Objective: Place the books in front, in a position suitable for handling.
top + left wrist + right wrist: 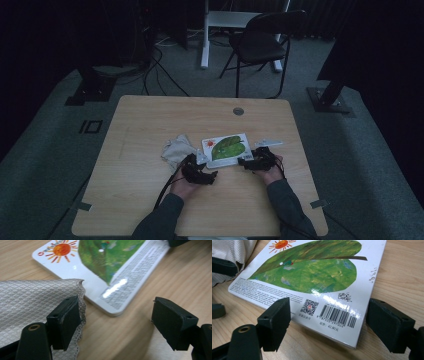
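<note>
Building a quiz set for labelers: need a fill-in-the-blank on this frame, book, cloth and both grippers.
1. The flat white board book with a big green leaf lies on the light ____ table.
2. Printed above the leaf, in the book's corner, is an orange ____.
3. The crumpled grey quilted cloth lies on the book's ____ side in the high view.
4. The jaws of the left gripper and the right gripper both stand ____.

Missing words: wooden; sun; left; open
</note>
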A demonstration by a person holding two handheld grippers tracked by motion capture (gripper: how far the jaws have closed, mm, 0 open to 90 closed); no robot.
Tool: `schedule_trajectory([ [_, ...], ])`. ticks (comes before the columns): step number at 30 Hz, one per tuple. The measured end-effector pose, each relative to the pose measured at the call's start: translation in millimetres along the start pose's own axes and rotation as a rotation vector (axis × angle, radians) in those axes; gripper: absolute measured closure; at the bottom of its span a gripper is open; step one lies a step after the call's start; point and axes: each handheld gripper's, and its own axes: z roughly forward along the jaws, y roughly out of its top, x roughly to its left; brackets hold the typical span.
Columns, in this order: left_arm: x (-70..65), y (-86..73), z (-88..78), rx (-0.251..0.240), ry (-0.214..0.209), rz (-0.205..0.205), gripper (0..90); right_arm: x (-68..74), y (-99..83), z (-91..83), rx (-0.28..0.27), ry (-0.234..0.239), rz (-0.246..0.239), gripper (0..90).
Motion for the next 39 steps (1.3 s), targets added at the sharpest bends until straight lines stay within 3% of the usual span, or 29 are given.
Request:
schedule_trajectory([
  [9,-13.9,-3.3,-7.0,-0.027,-0.021,0.046,26.5,0.9,-0.6,-0.4,0.006,-0.003,-0.01,19.3],
  [11,-10.5,-2.0,-3.2,-0.008,-0.033,0.027,26.4,1.0,-0.4,-0.4,0.008,-0.004,-0.009,19.3],
  [12,-6.0,-0.4,-0.2,-0.002,-0.049,-0.005,25.3,1.0,-0.2,-0.4,0.009,-0.004,-0.01,19.2],
  [17,3.2,2.7,2.3,-0.005,-0.069,-0.04,24.0,1.0,0.1,-0.2,0.011,-0.006,-0.013,19.3],
  [24,8.3,6.7,6.7,-0.009,-0.012,-0.045,24.2,0.4,-0.7,-1.3,0.013,-0.009,-0.023,20.7],
  [31,17.5,11.9,11.2,-0.007,0.009,-0.062,24.2,-1.0,4.7,1.0,0.011,-0.006,-0.02,19.0],
  [32,19.0,14.1,15.0,0.005,0.035,-0.068,24.2,-1.2,5.6,1.5,0.01,-0.005,-0.019,19.1],
  [34,19.4,16.2,17.3,0.009,0.014,-0.068,22.7,-1.7,6.6,3.1,0.014,-0.004,-0.012,18.6],
  [39,15.7,18.1,19.8,0.016,0.016,-0.055,19.7,-3.6,5.7,3.8,0.013,0.012,0.007,18.3],
])
